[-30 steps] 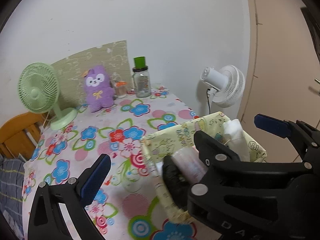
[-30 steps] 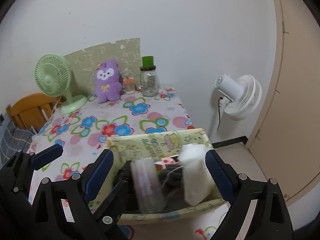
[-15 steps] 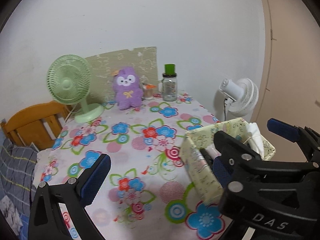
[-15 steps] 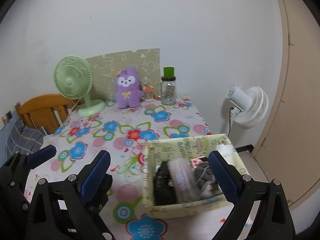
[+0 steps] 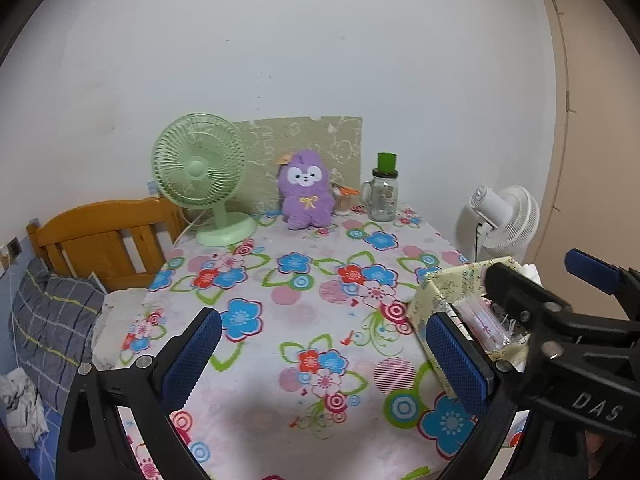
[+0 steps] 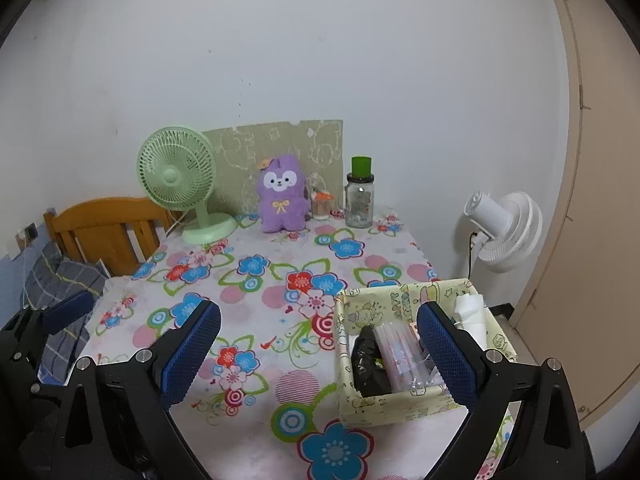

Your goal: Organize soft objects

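Note:
A yellow patterned box [image 6: 404, 406] sits at the table's near right corner, holding a black bag [image 6: 366, 362], a clear plastic packet [image 6: 400, 356] and white cloth [image 6: 470, 312]. The box also shows in the left wrist view [image 5: 434, 292]. A purple plush toy [image 6: 282, 200] stands upright at the back of the table; it also shows in the left wrist view [image 5: 306, 192]. My left gripper [image 5: 324, 354] is open and empty above the flowered tablecloth. My right gripper [image 6: 318, 350] is open and empty, its right finger over the box.
A green desk fan [image 6: 180, 184] stands back left. A glass jar with a green lid [image 6: 360, 196] and a small cup [image 6: 322, 206] stand beside the plush. A white floor fan [image 6: 502, 232] is off the table's right edge. A wooden bed frame [image 6: 104, 228] is at left.
Both grippers have pulled back and up from the box, which now lies lower right in view. More of the table shows. Both stay open and empty.

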`<state>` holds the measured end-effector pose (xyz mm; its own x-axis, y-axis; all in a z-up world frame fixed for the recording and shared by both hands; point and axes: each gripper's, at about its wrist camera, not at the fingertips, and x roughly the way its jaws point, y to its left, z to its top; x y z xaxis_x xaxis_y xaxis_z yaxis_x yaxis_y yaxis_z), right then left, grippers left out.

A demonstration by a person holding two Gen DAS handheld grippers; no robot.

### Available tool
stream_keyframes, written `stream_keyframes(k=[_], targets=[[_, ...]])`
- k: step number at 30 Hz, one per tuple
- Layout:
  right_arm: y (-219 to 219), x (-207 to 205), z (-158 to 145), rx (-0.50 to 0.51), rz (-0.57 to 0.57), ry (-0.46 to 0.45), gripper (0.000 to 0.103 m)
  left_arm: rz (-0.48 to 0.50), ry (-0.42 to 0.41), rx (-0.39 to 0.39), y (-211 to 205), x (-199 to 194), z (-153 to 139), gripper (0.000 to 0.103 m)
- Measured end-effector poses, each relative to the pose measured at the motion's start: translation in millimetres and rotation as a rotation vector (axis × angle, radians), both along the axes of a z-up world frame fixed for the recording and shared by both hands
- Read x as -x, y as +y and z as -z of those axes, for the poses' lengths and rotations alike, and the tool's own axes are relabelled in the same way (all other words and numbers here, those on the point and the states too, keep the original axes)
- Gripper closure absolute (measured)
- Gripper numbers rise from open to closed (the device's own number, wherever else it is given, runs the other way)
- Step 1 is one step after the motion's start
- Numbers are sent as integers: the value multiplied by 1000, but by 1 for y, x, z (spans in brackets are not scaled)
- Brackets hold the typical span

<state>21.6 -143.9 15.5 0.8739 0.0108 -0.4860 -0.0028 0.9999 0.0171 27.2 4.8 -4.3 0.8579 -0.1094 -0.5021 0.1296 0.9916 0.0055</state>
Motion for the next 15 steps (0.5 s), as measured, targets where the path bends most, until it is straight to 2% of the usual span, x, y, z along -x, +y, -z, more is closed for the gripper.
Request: stream_keyframes(k=[15], targets=[[1,27,-6,-9,31,-52,1,-58,-34,25,35,23,-10,0]])
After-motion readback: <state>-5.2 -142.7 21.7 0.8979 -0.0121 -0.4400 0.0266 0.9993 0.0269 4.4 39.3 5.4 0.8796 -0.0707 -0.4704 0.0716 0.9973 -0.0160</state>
